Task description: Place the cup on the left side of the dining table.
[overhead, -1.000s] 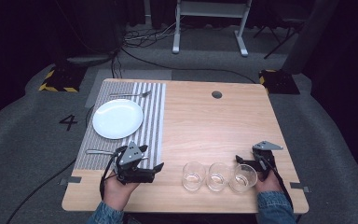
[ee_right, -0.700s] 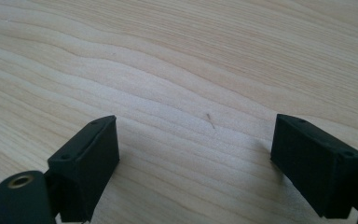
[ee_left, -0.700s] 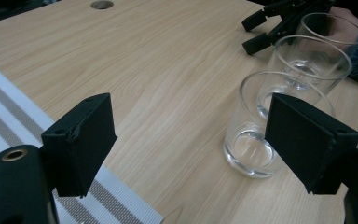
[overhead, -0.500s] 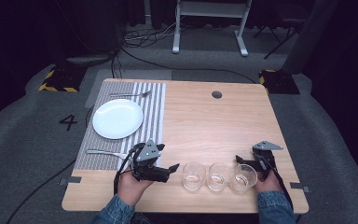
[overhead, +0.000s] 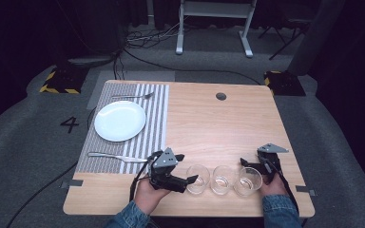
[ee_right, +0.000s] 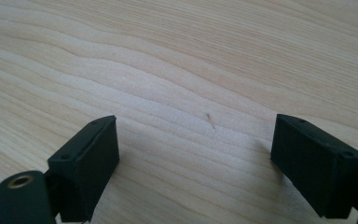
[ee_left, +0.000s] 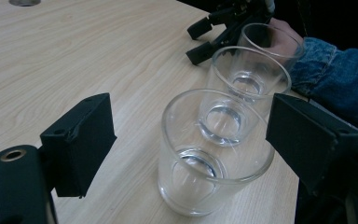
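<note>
Three clear empty glasses stand in a row near the table's front edge: the left glass (overhead: 198,179) (ee_left: 205,177), the middle glass (overhead: 222,180) (ee_left: 247,88) and the right glass (overhead: 248,181) (ee_left: 270,42). My left gripper (overhead: 186,168) (ee_left: 191,135) lies level and points right. It is open, its jaws on either side of the left glass with gaps to the pads. My right gripper (overhead: 252,161) (ee_right: 196,158) rests just behind the right glass, open over bare wood. It also shows beyond the glasses in the left gripper view (ee_left: 205,39).
A striped placemat (overhead: 157,123) covers the table's left part, with a white plate (overhead: 120,120), a fork (overhead: 133,96) behind it and another utensil (overhead: 114,156) in front. A round cable hole (overhead: 221,96) sits at the back of the wooden table (overhead: 209,128).
My left gripper has slid right along the front edge, from the placemat's corner up to the left glass. The right gripper and the glasses have stayed put.
</note>
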A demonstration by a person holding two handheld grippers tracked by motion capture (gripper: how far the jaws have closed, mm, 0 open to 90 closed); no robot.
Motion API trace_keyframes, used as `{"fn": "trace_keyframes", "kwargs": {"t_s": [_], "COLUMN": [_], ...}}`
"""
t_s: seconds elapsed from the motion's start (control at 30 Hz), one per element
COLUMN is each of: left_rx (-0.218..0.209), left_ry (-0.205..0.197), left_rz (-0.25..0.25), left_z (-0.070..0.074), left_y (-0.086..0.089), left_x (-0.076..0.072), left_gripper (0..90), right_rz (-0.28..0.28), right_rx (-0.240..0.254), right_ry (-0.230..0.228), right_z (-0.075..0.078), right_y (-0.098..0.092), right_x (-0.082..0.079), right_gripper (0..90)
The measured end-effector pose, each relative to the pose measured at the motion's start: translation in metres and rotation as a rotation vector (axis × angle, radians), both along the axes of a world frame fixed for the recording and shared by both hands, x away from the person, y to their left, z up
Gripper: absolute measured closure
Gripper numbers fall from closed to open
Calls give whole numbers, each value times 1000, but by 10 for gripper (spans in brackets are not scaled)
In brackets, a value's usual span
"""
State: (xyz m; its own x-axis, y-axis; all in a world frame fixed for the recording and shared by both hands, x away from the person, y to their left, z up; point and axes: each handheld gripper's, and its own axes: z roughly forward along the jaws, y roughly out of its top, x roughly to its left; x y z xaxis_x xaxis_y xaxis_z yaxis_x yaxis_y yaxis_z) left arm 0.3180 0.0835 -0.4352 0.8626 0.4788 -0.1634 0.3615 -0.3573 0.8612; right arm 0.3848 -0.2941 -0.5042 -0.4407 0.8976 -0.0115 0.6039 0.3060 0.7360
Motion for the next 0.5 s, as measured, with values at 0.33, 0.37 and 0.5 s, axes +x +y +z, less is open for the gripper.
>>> {"fn": "trace_keyframes", "kwargs": {"t_s": [0.33,0.37,0.5], "left_rx": [14,15,34], "left_ry": [6,5,-5], "left_rz": [-46,-47,-42], "left_z": [-16,-17,-25], "left_y": [-21,-23,-28], "left_x": [-6,-7,-6], "left_gripper": [148,148,143], "right_rz": [0,0,0], "right_rx": [0,0,0], "right_ry": [0,0,0], "right_z": [0,0,0], "right_y": [0,0,0], "right_x": [0,0,0], "right_gripper": [154,154,153]}}
